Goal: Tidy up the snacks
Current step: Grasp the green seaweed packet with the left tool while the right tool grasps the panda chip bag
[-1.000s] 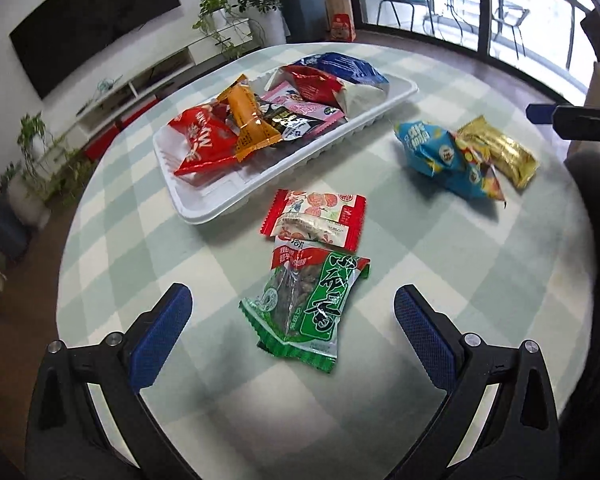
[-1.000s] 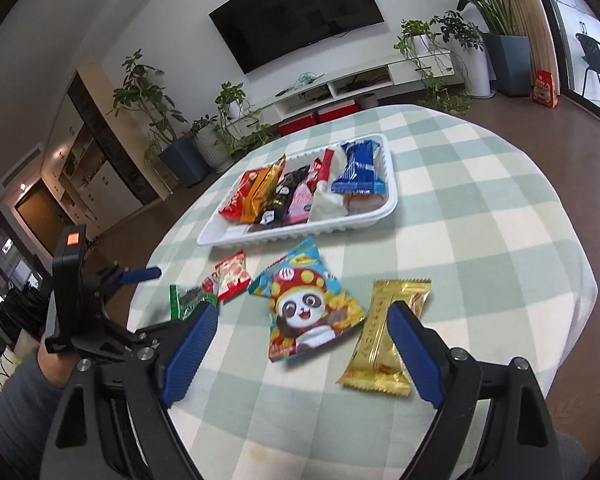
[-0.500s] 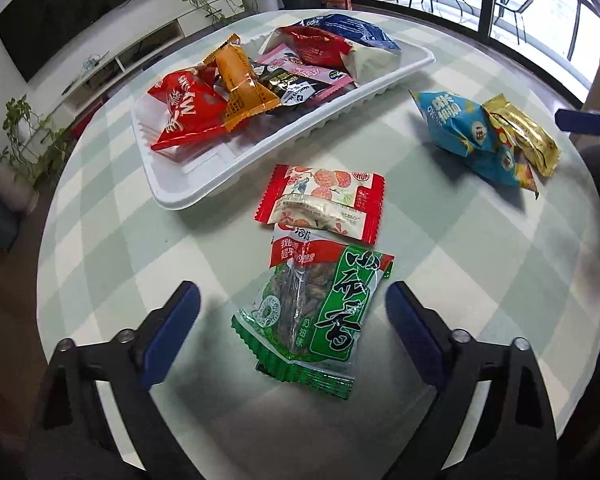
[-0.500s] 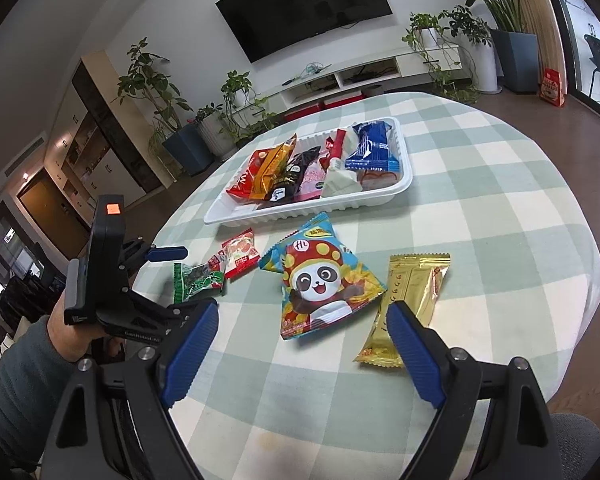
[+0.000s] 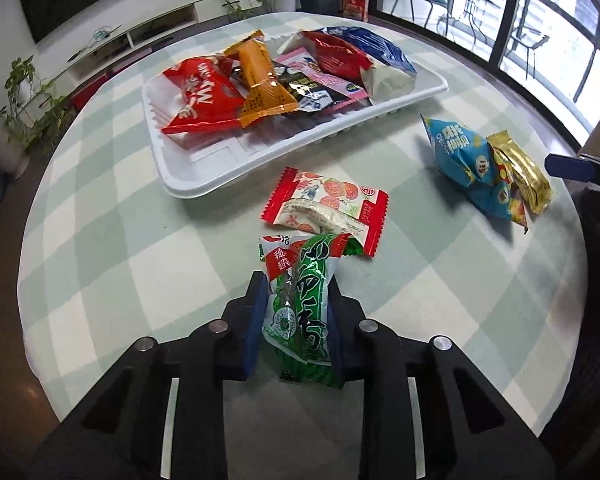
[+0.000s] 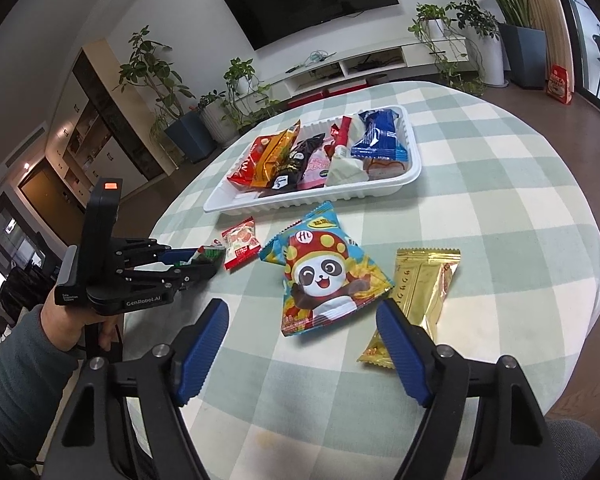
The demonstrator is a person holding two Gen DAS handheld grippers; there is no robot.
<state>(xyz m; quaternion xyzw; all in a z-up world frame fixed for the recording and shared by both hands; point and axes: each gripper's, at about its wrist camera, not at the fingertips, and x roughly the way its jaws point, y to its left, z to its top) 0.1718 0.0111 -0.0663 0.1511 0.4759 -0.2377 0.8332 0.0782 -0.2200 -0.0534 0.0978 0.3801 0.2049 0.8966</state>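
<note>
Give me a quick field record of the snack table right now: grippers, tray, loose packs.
left gripper: shut on green snack pack
right gripper: open, holding nothing, above the table
tray: white, several packs inside
loose on tablecloth: red-and-white pack, panda pack, gold pack

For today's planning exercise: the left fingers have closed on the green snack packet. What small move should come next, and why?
Probably lift the green packet clear of the table, towards the white tray. The left gripper pinches it, but its top edge touches the red-and-white packet, so dragging it might shift that one.
</note>
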